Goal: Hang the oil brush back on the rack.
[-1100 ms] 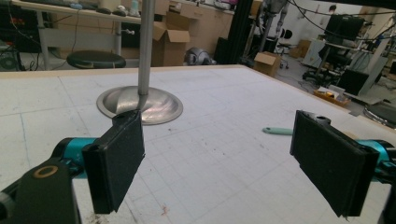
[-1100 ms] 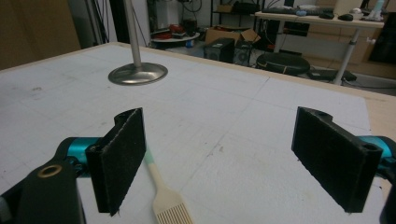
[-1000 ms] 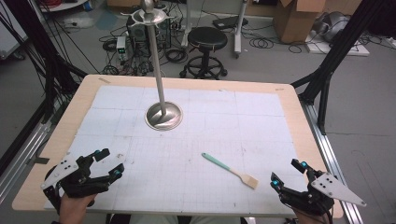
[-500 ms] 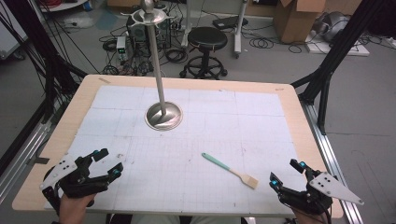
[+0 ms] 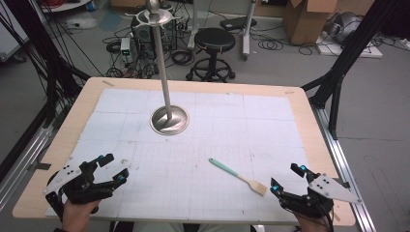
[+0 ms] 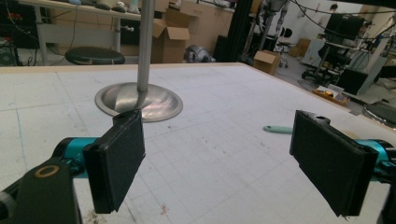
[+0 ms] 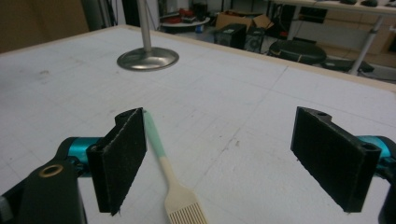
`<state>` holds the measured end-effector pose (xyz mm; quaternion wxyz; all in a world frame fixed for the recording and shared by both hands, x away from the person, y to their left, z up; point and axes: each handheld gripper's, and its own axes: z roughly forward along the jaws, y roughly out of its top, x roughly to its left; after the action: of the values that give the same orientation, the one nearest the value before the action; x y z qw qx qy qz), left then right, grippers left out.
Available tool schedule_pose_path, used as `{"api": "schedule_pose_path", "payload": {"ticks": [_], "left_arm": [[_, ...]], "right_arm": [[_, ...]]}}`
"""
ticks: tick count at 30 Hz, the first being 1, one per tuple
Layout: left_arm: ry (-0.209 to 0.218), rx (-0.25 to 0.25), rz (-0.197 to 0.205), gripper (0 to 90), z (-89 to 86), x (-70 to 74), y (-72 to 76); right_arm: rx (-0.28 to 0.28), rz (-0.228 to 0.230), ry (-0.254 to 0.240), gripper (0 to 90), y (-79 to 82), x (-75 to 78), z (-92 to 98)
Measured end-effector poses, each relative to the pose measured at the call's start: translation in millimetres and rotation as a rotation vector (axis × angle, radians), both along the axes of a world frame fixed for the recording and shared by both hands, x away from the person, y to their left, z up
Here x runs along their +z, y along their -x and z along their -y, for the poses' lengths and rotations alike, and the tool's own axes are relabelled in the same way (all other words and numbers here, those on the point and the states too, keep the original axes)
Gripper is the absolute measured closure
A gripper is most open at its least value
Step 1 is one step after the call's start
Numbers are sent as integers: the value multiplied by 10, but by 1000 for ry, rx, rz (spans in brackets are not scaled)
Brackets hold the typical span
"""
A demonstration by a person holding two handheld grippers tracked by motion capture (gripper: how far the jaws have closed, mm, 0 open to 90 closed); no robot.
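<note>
Brush: a small pastry brush (image 5: pixel 238 176) with a slim mint-green handle and a flat cream head of ribbed bristles lies flat on the counter, near the front right, its head just beside the right tongs; in the right gripper view (image 7: pixel 170 184) it sits between the two jaws, closer to the left one, touching neither.
Right tongs: the right tongs (image 5: pixel 288 180) stand wide apart, holding nothing; the jaws are flat black rectangular pads with a rough, grainy face on teal metal mounts (image 7: pixel 233 163), and a grey three-cornered plate rides on top.
Left tongs: the left tongs (image 5: pixel 113 167) are likewise spread apart and empty at the front left corner, well apart from the brush; same matte black pads, teal fittings (image 6: pixel 233 161).
Hands: a hand (image 5: pixel 80 212) grips the left tool from below at the near edge.
Counter: a pale wooden counter (image 5: pixel 309 125) with rounded corners, covered by a white gridded mat (image 5: pixel 203 145), scuffed and speckled with dirt.
Stand: a polished metal pole on a round, domed steel base (image 5: pixel 169 120) rises from the middle back of the mat.
Beyond: a black round stool (image 5: pixel 214 41) on grey floor.
</note>
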<state>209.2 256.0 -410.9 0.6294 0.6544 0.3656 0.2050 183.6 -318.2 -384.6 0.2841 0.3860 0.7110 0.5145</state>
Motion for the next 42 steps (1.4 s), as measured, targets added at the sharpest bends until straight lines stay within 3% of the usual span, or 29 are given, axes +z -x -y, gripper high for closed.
{"api": "schedule_pose_path", "payload": {"ticks": [4, 6, 7, 9, 10, 11, 16, 25, 29, 32, 35, 38, 42], "left_arm": [[-9, 2, 2, 183, 9, 6, 25], [-14, 2, 1, 183, 18, 2, 26], [-17, 2, 0, 183, 22, -2, 27], [-19, -2, -4, 183, 29, -6, 27], [-18, -1, -4, 183, 32, -6, 26], [-18, -3, -4, 183, 31, -5, 26], [-9, 2, -6, 184, 9, -9, 25], [-15, -6, -6, 184, 35, -10, 20], [-17, -9, -9, 184, 36, -12, 20], [-21, -13, -10, 184, 39, -14, 17], [-22, -13, -11, 185, 44, -15, 19], [-24, -13, -13, 185, 44, -16, 17], [-27, -15, -14, 185, 46, -19, 16]], "right_arm": [[71, -70, 109, 248, -187, -95, -136], [106, -97, 133, 270, -267, -152, -212], [149, -135, 155, 332, -319, -201, -286], [168, -150, 174, 347, -349, -229, -324], [192, -194, 216, 368, -427, -289, -396], [192, -194, 216, 368, -427, -289, -396], [246, -307, 272, 472, -682, -402, -550], [282, -360, 283, 556, -806, -471, -649], [290, -369, 321, 586, -815, -506, -681], [299, -390, 332, 658, -824, -523, -697], [306, -393, 334, 703, -828, -529, -706], [324, -384, 351, 808, -815, -527, -726], [318, -388, 347, 817, -817, -527, -724]]}}
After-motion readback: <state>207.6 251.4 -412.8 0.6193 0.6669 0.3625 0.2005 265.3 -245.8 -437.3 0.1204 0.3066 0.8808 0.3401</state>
